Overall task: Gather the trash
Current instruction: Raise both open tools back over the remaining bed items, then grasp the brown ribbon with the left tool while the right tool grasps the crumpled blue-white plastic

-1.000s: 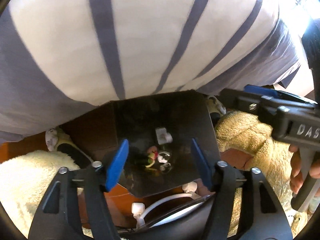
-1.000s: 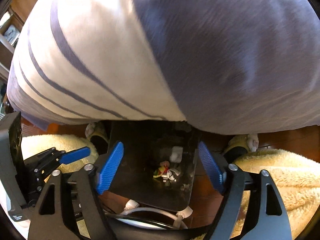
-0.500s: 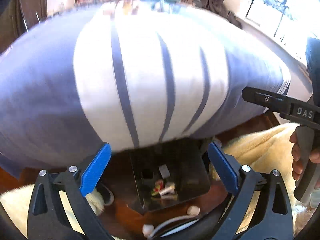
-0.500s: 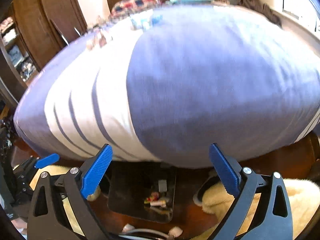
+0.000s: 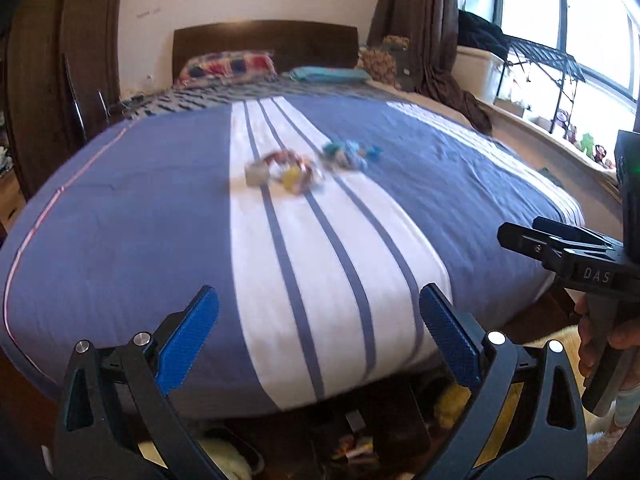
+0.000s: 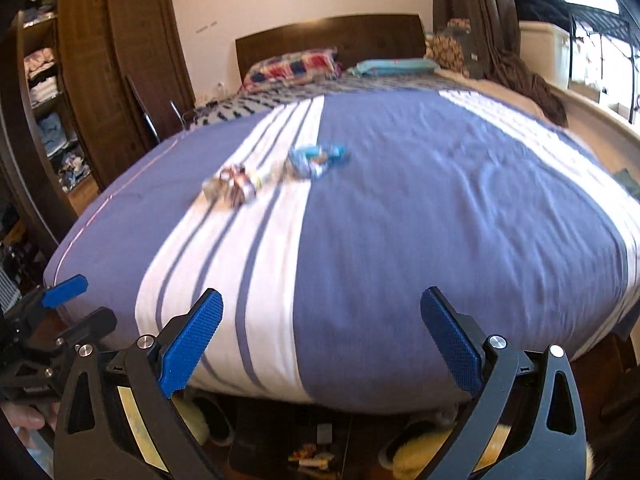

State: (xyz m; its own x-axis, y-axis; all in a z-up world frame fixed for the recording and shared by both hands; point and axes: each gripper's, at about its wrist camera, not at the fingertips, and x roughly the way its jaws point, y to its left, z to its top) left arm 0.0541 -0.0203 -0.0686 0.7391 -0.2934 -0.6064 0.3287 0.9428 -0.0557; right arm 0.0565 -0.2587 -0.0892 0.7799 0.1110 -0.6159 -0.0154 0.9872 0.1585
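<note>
Bin: we see a dark bin [image 5: 384, 420] on the floor below the foot of the bed, partly hidden behind the fingers.
Bin contents: small wrappers [image 5: 356, 450] in red, yellow and white lie inside; we cannot tell what they are.
Left gripper [image 5: 318, 334]: we see its blue fingers [image 5: 188, 336] spread wide, with nothing between them and touching nothing.
Right gripper [image 6: 320, 336]: we see its blue fingers [image 6: 450, 342] spread just as wide, also empty.
Remaining trash: a blurred cluster of brown, yellow and grey wrappers [image 5: 282, 170] lies on the white stripe of the bed cover, mid-bed; a blue wrapper [image 5: 348, 154] lies just beside it.
Bed [image 5: 120, 216]: we note a blue cover with white bands and two pillows at the dark headboard.
Surroundings: a fluffy cream rug [image 6: 432, 448] on the floor, a wardrobe [image 6: 104, 68] at left, curtains and a window at right.
Obstruction: the bed's overhanging edge covers the far part of the bin.
</note>
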